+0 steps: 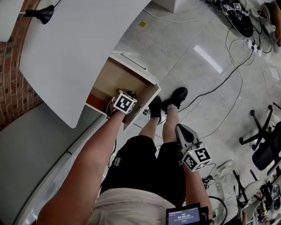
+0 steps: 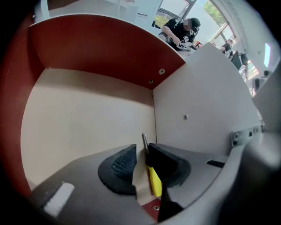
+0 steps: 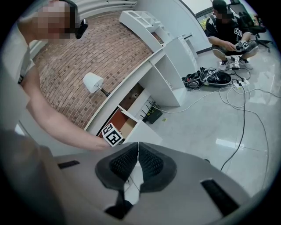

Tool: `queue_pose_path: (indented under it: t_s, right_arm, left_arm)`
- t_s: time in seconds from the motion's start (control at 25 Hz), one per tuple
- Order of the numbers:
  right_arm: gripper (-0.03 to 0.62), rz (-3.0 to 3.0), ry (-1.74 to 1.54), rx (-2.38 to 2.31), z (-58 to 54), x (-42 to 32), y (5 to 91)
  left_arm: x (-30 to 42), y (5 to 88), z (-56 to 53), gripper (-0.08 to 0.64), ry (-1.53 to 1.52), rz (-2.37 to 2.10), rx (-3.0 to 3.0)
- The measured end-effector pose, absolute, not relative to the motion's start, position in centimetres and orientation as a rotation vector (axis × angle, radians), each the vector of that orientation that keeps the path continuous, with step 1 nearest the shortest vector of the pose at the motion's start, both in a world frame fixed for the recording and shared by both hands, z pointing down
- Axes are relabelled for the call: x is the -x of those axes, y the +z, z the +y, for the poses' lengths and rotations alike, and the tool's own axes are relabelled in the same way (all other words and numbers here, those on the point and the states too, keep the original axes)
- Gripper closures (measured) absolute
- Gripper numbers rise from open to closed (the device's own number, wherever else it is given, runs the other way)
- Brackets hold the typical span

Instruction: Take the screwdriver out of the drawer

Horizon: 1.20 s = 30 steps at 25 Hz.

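Observation:
The screwdriver [image 2: 153, 180], with a yellow handle and a thin metal shaft, stands on end in the corner of the open wooden drawer [image 2: 88, 118]. It sits between the jaws of my left gripper [image 2: 142, 146], leaning against the right-hand pad. A strip of drawer floor shows between it and the left-hand pad, so the jaws stand open. In the head view the left gripper's marker cube [image 1: 124, 103] reaches down into the drawer [image 1: 127, 74], and its fingers are hidden. My right gripper [image 3: 138, 144] hangs shut and empty over the person's lap [image 1: 184, 132].
The drawer has red inner walls [image 2: 101, 48] and hangs under a white desk [image 1: 74, 44] by a brick wall [image 1: 13, 88]. A black lamp [image 1: 41, 13] is on the desk. Cables [image 1: 228, 79] cross the tiled floor. An office chair [image 1: 265, 145] stands right. Another person [image 3: 228, 26] sits far off.

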State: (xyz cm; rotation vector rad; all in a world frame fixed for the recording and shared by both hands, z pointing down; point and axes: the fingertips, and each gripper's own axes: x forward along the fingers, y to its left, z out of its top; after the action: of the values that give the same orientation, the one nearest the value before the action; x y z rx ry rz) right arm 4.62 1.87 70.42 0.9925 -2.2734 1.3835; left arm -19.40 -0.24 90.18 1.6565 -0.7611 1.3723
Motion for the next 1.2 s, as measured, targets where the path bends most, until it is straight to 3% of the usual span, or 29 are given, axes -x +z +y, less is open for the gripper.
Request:
queue_pose_path:
  t_s: [0.64,1.2]
  right_arm:
    - [0.584,-2.267,1.377,-0.983,1.7,-4.7,70.8]
    - [0.584,-2.253,1.381,-0.959,1.4,-4.4,71.2]
  left_arm:
    - [18.7,90.4,4.9,0.460,1.373,-0.332,-1.643]
    - [19.5,90.7,6.6,0.480,1.322,-0.351,-1.576]
